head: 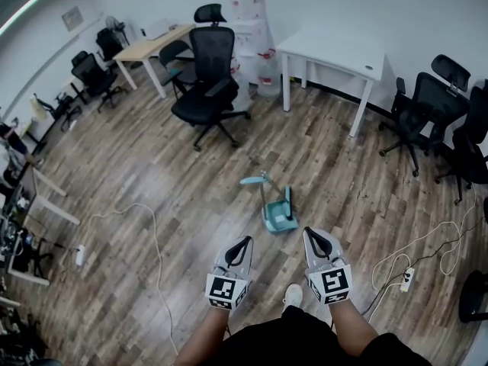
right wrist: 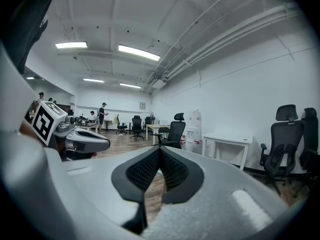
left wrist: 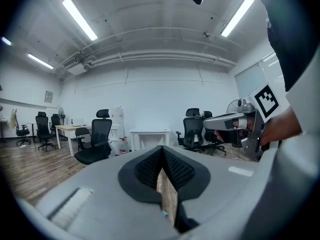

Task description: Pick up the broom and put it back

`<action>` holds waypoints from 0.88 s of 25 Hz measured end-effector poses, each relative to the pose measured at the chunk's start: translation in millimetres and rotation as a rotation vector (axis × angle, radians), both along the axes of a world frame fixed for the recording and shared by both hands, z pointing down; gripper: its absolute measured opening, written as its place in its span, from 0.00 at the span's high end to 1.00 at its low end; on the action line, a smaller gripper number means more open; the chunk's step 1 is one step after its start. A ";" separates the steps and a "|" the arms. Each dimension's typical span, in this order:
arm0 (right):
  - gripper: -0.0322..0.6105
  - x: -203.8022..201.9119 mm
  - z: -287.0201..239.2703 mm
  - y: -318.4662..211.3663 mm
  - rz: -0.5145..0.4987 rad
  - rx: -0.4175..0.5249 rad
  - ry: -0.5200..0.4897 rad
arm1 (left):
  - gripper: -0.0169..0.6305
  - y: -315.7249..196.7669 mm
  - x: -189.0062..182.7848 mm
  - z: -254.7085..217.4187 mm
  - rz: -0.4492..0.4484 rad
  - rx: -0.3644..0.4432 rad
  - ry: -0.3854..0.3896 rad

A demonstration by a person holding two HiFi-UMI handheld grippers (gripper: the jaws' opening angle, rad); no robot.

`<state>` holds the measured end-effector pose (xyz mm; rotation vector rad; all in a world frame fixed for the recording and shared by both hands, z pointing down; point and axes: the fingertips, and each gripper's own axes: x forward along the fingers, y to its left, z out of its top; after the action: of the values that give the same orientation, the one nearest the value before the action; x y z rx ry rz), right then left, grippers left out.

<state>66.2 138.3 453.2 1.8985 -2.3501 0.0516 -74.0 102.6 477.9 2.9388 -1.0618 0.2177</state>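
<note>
- A black office chair (head: 210,78) stands on the wood floor (head: 137,166), near a white table (head: 332,52) by the wall.
- A wooden desk (head: 152,44) stands far left.
- More black chairs (head: 423,105) cluster at the right.
- A power strip (head: 406,279) lies among cables.

In my head view the broom (head: 258,182), ahead of the left gripper (head: 242,241) and the right gripper (head: 311,232), was too small: I could not tell where it met the dustpan (head: 279,216). In its own view each gripper hid the floor in front with its grey body. Far to the left of the right gripper, the people (right wrist: 102,115) were too small to describe. To its right, a black chair (right wrist: 311,144) was cut by the edge.
</note>
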 end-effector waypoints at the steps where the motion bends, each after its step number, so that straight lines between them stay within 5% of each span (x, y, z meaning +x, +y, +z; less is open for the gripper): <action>1: 0.95 4.8 2.5 -5.5 -0.012 -0.004 -0.007 | 0.95 -5.7 6.0 0.4 -0.008 -0.003 0.001; 7: 0.95 27.1 3.4 -35.5 -0.078 -0.004 -0.002 | 0.95 -34.4 35.8 -8.6 -0.044 -0.009 0.020; 22: 0.95 11.7 20.9 -89.7 -0.199 -0.052 0.017 | 0.95 -80.2 24.8 10.3 -0.135 -0.055 0.006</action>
<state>77.9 48.6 474.1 1.6266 -2.4875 0.0771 -49.2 22.5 488.1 2.8038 -1.2260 0.2315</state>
